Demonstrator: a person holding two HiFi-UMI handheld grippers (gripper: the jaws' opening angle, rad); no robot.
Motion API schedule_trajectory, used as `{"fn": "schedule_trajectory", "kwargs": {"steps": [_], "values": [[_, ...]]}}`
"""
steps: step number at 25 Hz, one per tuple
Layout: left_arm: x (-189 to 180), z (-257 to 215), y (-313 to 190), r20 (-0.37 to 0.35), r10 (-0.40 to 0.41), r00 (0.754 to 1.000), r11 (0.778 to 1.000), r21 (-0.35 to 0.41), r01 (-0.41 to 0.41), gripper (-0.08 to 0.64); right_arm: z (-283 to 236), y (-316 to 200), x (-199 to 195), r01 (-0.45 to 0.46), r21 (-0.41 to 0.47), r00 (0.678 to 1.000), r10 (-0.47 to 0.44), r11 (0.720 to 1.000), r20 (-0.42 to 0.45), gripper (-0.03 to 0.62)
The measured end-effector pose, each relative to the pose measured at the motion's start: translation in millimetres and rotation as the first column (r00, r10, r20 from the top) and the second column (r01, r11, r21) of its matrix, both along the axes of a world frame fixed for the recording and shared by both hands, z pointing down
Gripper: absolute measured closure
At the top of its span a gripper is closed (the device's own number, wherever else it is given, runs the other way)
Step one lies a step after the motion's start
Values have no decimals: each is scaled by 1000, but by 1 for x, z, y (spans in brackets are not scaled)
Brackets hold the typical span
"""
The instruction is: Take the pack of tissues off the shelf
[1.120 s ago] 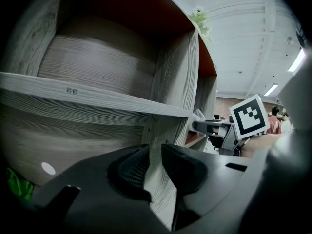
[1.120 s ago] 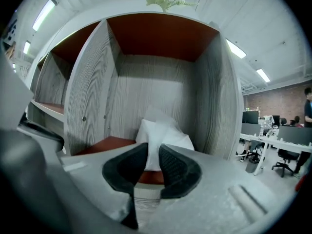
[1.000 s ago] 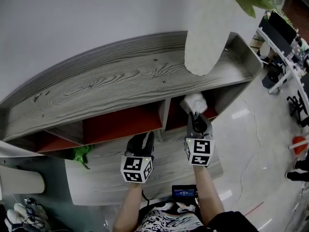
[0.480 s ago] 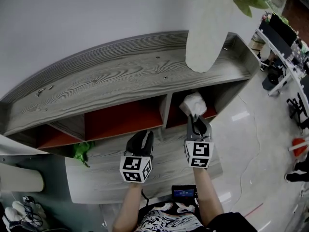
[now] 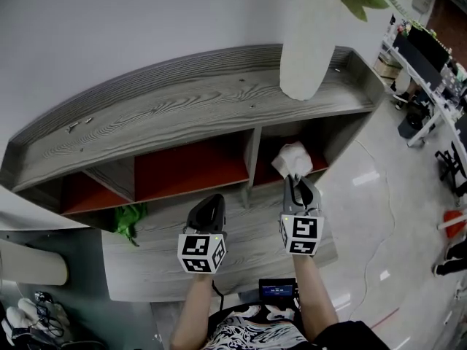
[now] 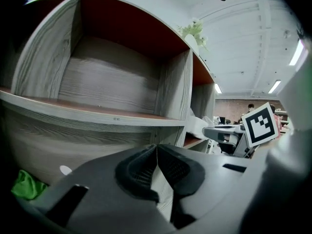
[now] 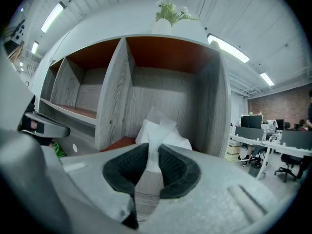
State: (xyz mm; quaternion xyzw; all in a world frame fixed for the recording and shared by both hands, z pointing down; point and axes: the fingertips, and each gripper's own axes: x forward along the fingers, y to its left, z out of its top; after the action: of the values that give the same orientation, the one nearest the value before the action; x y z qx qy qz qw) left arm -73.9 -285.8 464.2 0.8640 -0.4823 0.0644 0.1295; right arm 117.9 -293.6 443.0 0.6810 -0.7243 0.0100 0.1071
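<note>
Though pinched, tissue pk [image 5: 292,159] plain white

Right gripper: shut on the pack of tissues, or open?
Shut on it: the right gripper presses its pads on the white pack of tissues from both sides.

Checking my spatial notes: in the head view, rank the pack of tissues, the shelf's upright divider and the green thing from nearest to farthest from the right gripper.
1. pack of tissues: clamped in the right gripper, at the right compartment's mouth.
2. upright divider: just left of the tissues.
3. green thing: far left, below the compartments.
</note>
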Motion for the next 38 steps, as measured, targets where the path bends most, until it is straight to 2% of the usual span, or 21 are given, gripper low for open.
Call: {"fn": "schedule_trajectory", "kwargs": {"steps": [7, 12, 18, 23, 28, 32, 38], "values": [[-20, -4, 12, 52, -32, 998, 999, 9, 32, 554, -7, 13, -12, 35, 12, 999, -35, 999, -4, 525], [-31, -13, 23, 26, -51, 998, 999, 12, 51, 554, -15, 26, -19, 63, 29, 998, -63, 998, -6, 525], [-37, -15, 43, 79, -94, 992, 995, 40, 91, 554, -17, 45, -23, 101, 37, 995, -101, 994, -5, 525], [-42, -16, 63, 6, -93, 996, 995, 20, 93, 554, -18, 65, -28, 135, 45, 991, -134, 990, -9, 525], [-52, -23, 78, 9, -128, 992, 991, 44, 128, 554, -17, 87, -36, 167, 50, 986, -167, 985, -16, 525], [-64, -26, 83, 63, -156, 986, 986, 63, 152, 554, -15, 101, -43, 202, 50, 979, -201, 978, -30, 525], [-74, -27, 96, 43, -193, 980, 980, 61, 190, 554, -12, 120, -44, 219, 46, 975, -218, 975, -32, 525]]}}
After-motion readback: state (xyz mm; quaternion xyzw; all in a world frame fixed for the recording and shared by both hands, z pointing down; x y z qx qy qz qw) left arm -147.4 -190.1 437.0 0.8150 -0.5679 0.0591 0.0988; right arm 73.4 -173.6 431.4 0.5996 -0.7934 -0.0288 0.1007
